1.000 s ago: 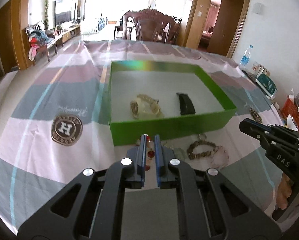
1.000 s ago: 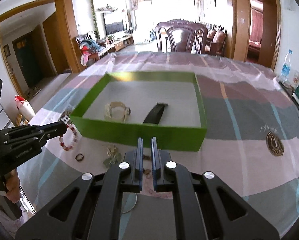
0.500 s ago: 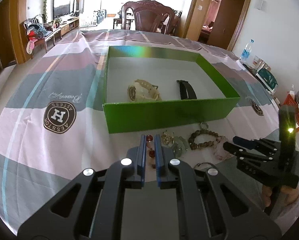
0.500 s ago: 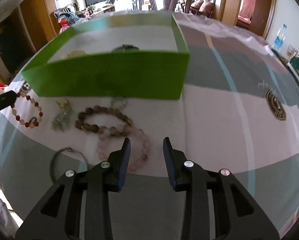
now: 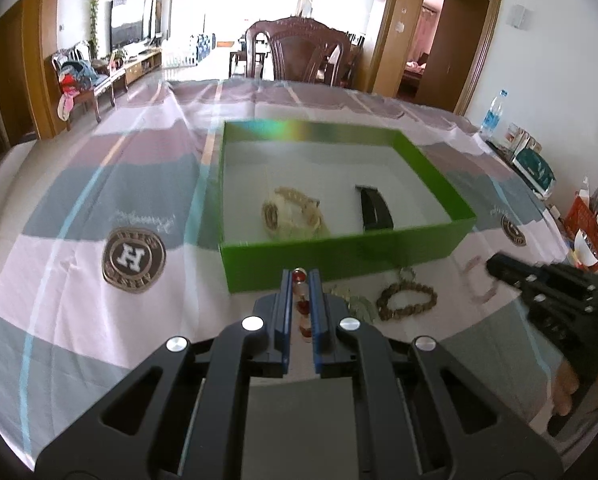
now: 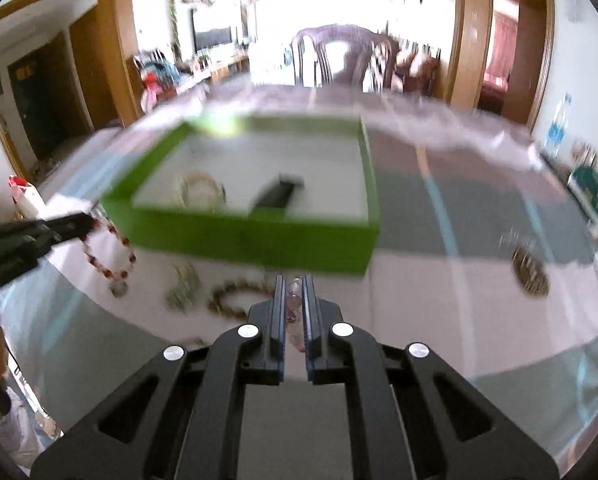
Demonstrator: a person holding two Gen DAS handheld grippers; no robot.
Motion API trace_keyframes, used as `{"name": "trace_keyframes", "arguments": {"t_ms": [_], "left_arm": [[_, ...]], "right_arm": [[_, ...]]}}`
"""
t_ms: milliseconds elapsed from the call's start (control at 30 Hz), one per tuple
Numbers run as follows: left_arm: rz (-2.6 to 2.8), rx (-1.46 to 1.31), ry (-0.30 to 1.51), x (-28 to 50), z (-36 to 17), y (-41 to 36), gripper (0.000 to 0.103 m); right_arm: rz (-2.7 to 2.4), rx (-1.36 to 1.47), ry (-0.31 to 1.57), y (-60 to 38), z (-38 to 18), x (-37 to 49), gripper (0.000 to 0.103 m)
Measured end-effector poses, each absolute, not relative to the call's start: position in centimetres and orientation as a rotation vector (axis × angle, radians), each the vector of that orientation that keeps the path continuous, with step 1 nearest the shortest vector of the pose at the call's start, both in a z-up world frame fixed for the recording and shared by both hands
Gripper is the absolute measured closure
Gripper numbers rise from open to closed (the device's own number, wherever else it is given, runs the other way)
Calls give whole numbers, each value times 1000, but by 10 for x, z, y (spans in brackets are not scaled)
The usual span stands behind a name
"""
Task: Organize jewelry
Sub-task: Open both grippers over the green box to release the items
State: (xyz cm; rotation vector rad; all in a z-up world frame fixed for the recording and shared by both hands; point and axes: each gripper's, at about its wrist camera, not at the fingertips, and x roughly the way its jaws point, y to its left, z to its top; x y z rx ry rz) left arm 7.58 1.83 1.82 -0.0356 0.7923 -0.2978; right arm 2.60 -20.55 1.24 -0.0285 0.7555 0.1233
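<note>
**Right wrist view: pink bracelet now pinched, both hands loaded**

Right wrist view, blurred with motion, shows the right gripper (image 6: 295, 300) with its jaws drawn narrow on a pink bead bracelet (image 6: 294, 304); half a second ago they stood wide over that same bracelet lying on the surface, so the jaws have just been closing and the beads are now between them. The camera now sits higher than it did then, with the green box (image 6: 259, 236) seen from above again. I take that to mean the pick has worked and the bracelet is on its way to the box.

The left gripper (image 5: 301, 300) stays as it was, jaws narrow around a red and pale bead bracelet (image 5: 300, 280) that hangs in a loop below its tips, just in front of the box's near wall.

Inside the box lie a cream-coloured watch (image 5: 291, 216) and a black clip-like piece (image 5: 375, 212), well apart. On the striped cloth surface (image 5: 99, 312) in front of the box remain a brown bead bracelet (image 5: 407, 300) and a greenish pendant (image 5: 355, 304) just beside it. The pink beads look smooth, rounded and translucent; they probably slip easily if the grip loosens.
</note>
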Motion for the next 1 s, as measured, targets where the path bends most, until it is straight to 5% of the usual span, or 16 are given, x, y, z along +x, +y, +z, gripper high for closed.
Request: {"name": "trace_keyframes", "arguments": {"t_ms": [267, 833, 900, 933, 1000], "left_arm": [[-296, -33, 716, 108, 55, 14, 94], [-342, 4, 823, 193, 16, -45, 94], [-337, -3, 820, 194, 15, -46, 82], [-330, -5, 818, 193, 16, -46, 68], [-314, 2, 799, 184, 19, -41, 65]], "right_arm": [[134, -88, 589, -193, 66, 54, 95], [72, -66, 742, -193, 13, 142, 95], [60, -73, 738, -193, 14, 140, 90], [53, -75, 737, -194, 15, 139, 84], [55, -63, 733, -200, 19, 129, 69]]}}
